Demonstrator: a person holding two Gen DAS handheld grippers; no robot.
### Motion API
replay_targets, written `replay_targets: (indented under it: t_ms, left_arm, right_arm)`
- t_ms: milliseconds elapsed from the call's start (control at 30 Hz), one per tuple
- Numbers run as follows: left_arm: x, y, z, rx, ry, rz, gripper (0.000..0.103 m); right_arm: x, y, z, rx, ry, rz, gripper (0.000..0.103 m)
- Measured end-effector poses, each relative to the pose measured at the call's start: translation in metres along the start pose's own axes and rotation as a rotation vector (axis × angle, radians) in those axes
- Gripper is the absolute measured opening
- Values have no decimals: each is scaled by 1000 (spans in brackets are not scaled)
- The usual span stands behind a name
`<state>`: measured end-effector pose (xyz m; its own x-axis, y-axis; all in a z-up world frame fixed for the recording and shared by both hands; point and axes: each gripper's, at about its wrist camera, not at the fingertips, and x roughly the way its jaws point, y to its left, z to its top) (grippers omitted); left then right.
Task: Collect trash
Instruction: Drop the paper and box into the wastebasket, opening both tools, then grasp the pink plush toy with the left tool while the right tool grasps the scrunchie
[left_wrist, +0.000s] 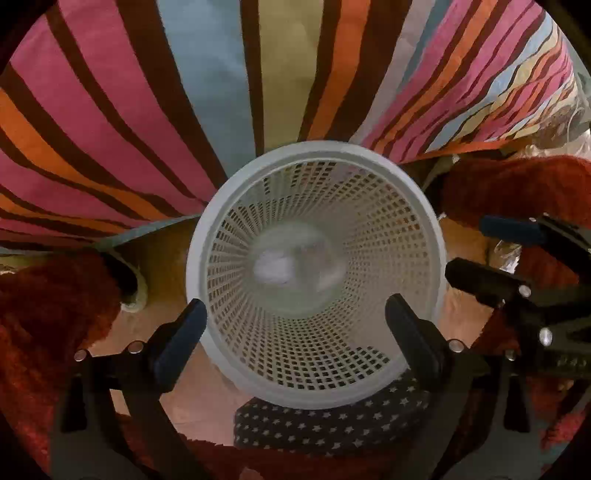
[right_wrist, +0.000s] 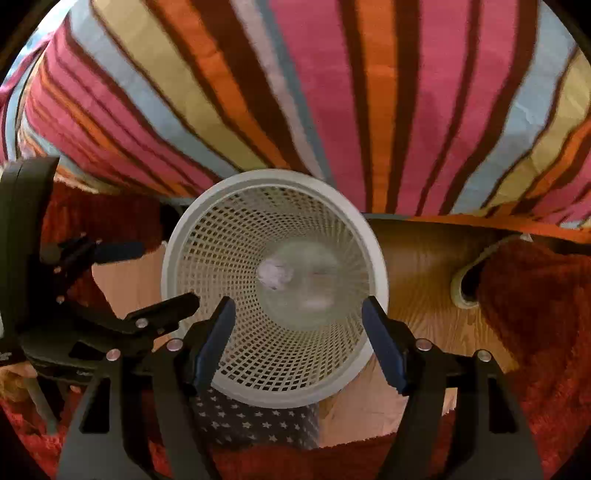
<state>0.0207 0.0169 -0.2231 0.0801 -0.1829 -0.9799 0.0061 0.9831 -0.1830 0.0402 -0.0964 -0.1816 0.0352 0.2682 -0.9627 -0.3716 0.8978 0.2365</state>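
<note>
Both claws hang spread over a white mesh wastebasket.

The left claw is released, pads wide apart and empty above the wastebasket; the right claw is likewise released and empty. A crumpled white paper wad lies on the basket's bottom. The basket stands on the wooden floor against a striped bedcover, with a red rug nearby.

White lattice basket, pale crumpled wad at bottom. Behind basket: cloth striped pink, orange, brown, blue, tan. Below basket: dark fabric with white stars. Flanking: red shaggy rug.
</note>
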Motion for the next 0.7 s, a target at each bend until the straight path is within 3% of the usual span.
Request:
replay_targets:
  t_ms: [300, 400, 500, 567, 633, 700]
  left_arm:
    - [-52, 5, 1, -51, -194, 39, 95]
    - [-95, 10, 3, -50, -286, 55, 95]
    - [-169, 14, 16, -26, -480, 79, 95]
    - [-217, 18, 36, -16, -615, 103, 95]
    - [-248, 20, 61, -15, -707, 110, 95]
    - [-271, 21, 98, -31, -786, 158, 95]
  right_arm:
    - [-40, 4, 2, -17, -159, -75, 67]
    - [-79, 12, 5, -54, -297, -74, 67]
    - [-134, 22, 20, -115, -514, -49, 67]
    - [-161, 27, 38, -160, -655, -55, 76]
    - [-178, 33, 65, -220, -781, -88, 76]
    - [-180, 42, 92, -276, -823, -116, 76]
